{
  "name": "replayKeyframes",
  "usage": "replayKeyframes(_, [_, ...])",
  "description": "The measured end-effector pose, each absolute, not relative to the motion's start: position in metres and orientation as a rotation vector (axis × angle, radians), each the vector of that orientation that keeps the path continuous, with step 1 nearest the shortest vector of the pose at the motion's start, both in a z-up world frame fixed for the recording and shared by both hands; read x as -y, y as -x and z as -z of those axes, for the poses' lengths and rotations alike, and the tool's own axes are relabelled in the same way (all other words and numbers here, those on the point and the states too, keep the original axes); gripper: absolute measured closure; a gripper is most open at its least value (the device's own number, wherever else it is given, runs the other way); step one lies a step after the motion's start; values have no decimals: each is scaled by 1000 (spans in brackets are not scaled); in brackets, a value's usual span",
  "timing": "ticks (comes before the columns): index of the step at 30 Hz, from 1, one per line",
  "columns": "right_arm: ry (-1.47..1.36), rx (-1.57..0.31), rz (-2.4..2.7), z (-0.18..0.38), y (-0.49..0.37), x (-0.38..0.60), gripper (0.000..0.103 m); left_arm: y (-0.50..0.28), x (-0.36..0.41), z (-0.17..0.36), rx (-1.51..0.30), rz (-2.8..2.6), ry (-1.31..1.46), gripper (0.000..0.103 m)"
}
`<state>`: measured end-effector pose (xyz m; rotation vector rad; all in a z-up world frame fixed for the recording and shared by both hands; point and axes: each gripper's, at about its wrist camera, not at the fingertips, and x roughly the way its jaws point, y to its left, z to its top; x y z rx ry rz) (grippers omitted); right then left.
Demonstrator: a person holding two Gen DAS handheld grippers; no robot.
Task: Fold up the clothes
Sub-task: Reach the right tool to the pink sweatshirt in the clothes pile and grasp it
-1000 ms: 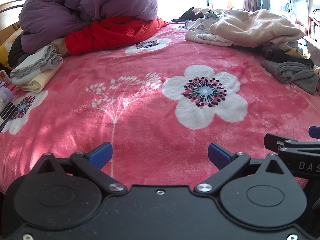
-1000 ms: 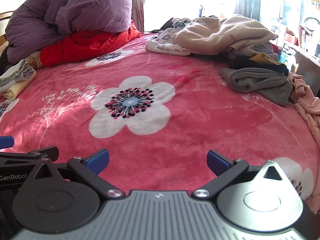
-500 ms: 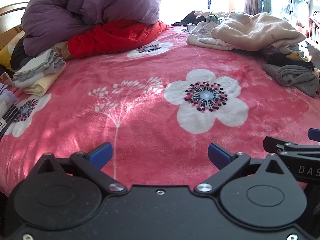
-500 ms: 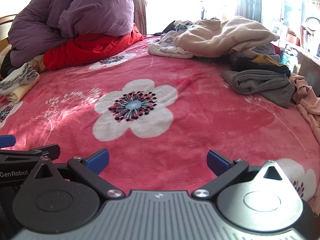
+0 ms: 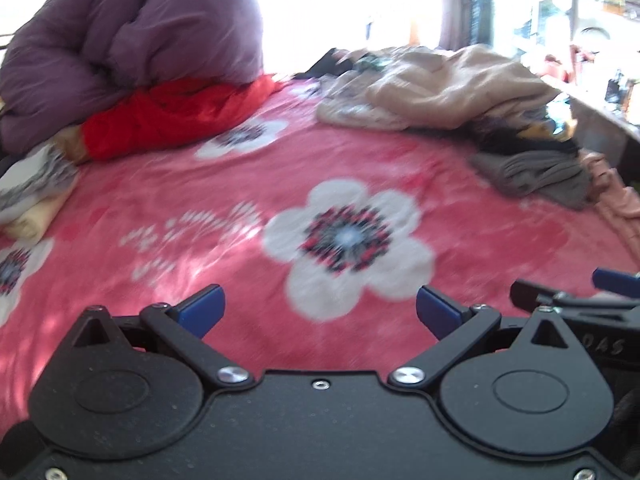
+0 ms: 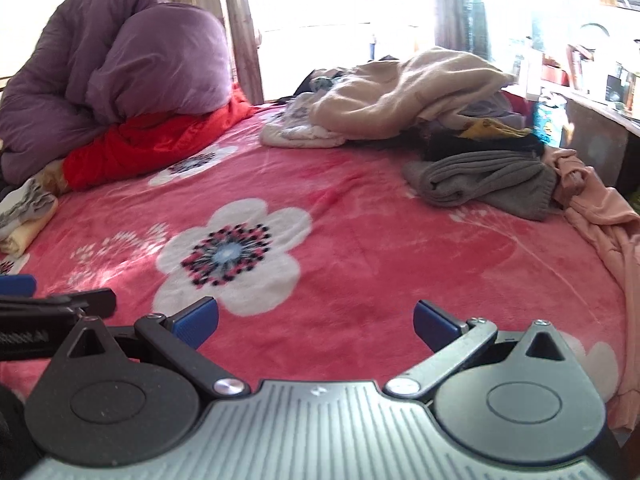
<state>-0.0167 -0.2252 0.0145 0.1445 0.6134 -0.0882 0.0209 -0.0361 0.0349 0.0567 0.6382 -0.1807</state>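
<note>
A heap of unfolded clothes lies at the far right of the bed: a beige sweater [image 6: 408,92] [image 5: 452,84] on top, a grey knit garment [image 6: 484,180] [image 5: 532,176] in front of it, a peach garment [image 6: 600,216] over the right edge. My left gripper [image 5: 320,312] hovers open over the pink floral blanket [image 5: 240,184], empty. My right gripper [image 6: 316,322] is open too, beside it on the right, holding nothing. Both are well short of the heap.
A purple duvet [image 6: 120,72] and a red quilt [image 6: 156,140] are piled at the back left. Folded pale clothes [image 5: 32,196] [image 6: 24,216] sit at the left edge. A cluttered shelf [image 6: 592,80] runs along the right.
Both views have swung to the right and risen a little; the clothes heap now sits nearer the middle of each view. Both grippers stay open.
</note>
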Motion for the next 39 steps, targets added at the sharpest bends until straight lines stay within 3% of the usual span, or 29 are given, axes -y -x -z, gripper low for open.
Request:
replayKeyframes(7, [-191,-553,191,-16,16,277,0,-48,76,-43,-588,306,-2,0])
replayKeyframes(13, [-253,-442,264,-38,18,358,0,-71,127,-40,-678,443,-31,0])
replayKeyframes(18, [-140,-468,354,-57,14,430,0,-73,158,-39,-678,536,24,0])
replayKeyframes(23, [-114,-495,459,-40,0,499,2,-68,169,-37,-690,572,84,0])
replayKeyframes(24, [-113,-506,480,-34,-4,510,4,-67,169,-36,-696,573,96,0])
replayKeyframes(28, [-119,-572,547,-2,-22,548,46,-71,156,-30,-723,574,152,0])
replayKeyframes(29, [-123,-589,560,6,-27,555,50,-70,152,-28,-730,572,165,0])
replayKeyframes(35, [-151,-670,592,37,-40,587,53,-73,135,-16,-778,568,222,0])
replayKeyframes(36, [-150,-680,593,40,-43,590,57,-73,133,-14,-783,565,225,0])
replayKeyframes(38, [-158,-695,604,42,-46,598,88,-74,130,-12,-791,560,235,0])
replayKeyframes(39, [-171,-691,598,41,-46,600,90,-74,128,-12,-791,558,240,0])
